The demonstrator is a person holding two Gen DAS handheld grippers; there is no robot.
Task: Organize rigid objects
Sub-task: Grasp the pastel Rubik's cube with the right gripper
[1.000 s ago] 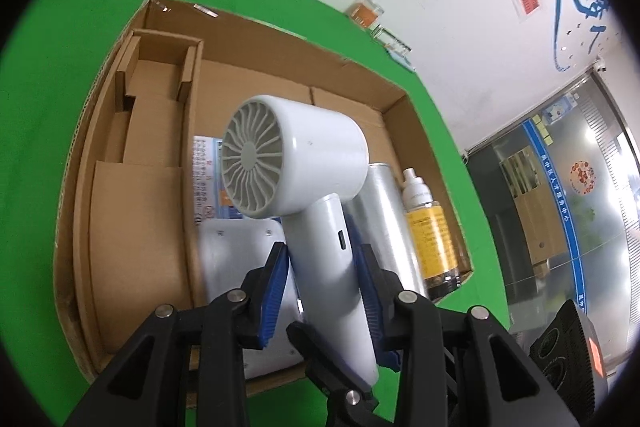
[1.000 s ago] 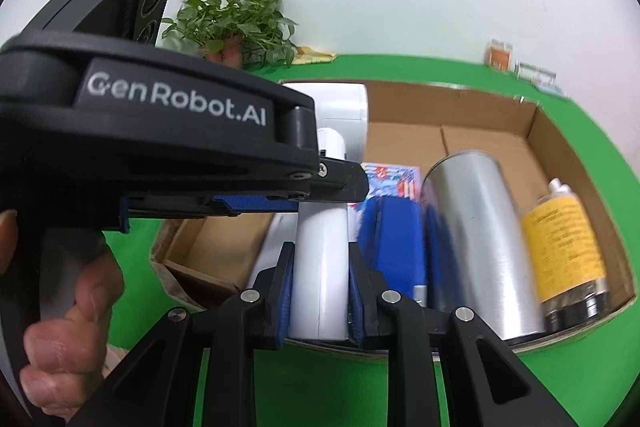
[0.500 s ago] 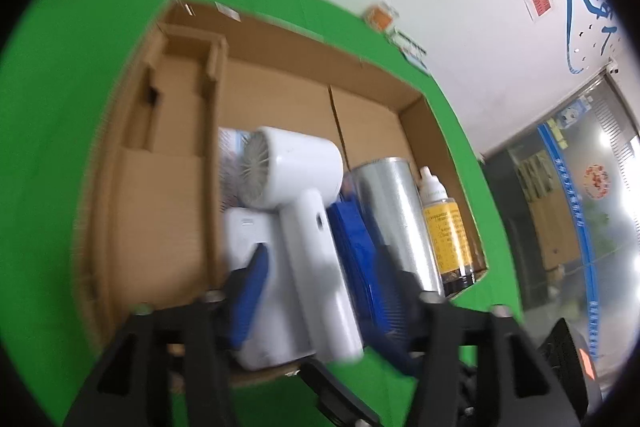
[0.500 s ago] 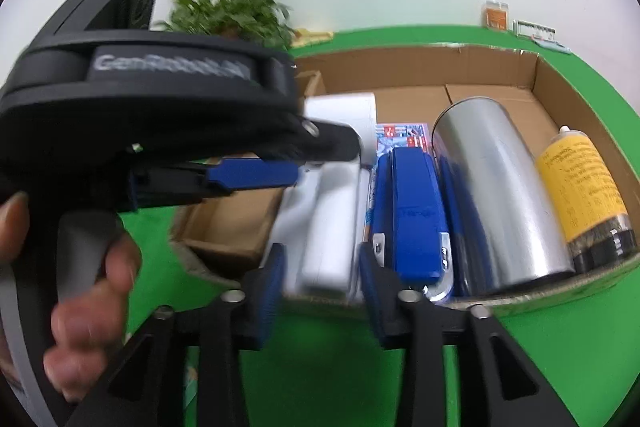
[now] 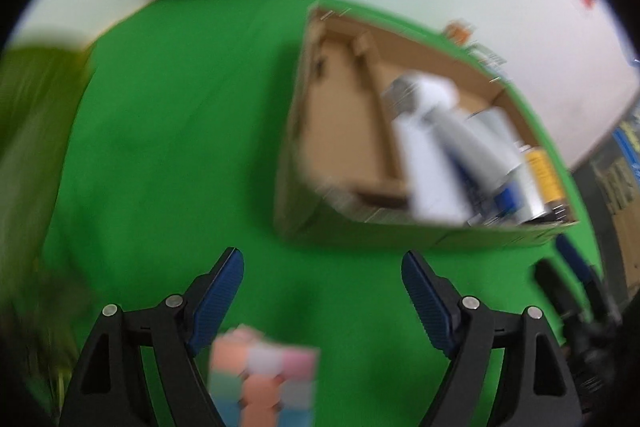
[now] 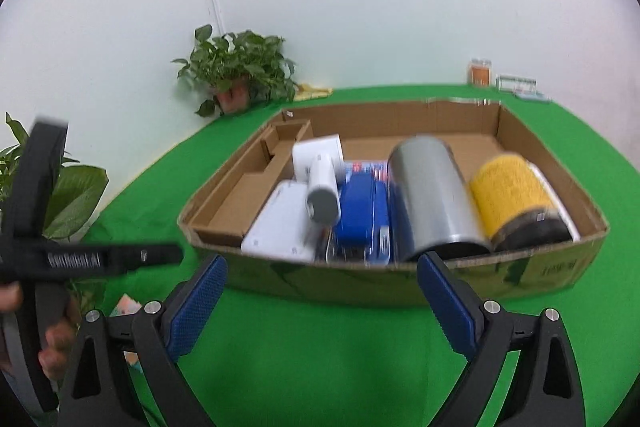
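A shallow cardboard box [image 6: 400, 287] is sitting on the green counter [image 6: 320, 355]. Inside it, a white hair dryer [image 6: 320, 183] is lying partly on a flat white device [image 6: 280, 223], beside a blue stapler [image 6: 362, 215], a silver can [image 6: 436, 199] and a yellow-labelled bottle [image 6: 512, 199], all side by side toward the right end; the left compartments are holding nothing. The left claw [image 5: 322, 291] and right claw [image 6: 322, 291] are both standing spread wide over bare counter near the box, their jaws having just been opening, nothing between them. A pastel-coloured block [image 5: 264, 375] is lying blurred near the left claw.
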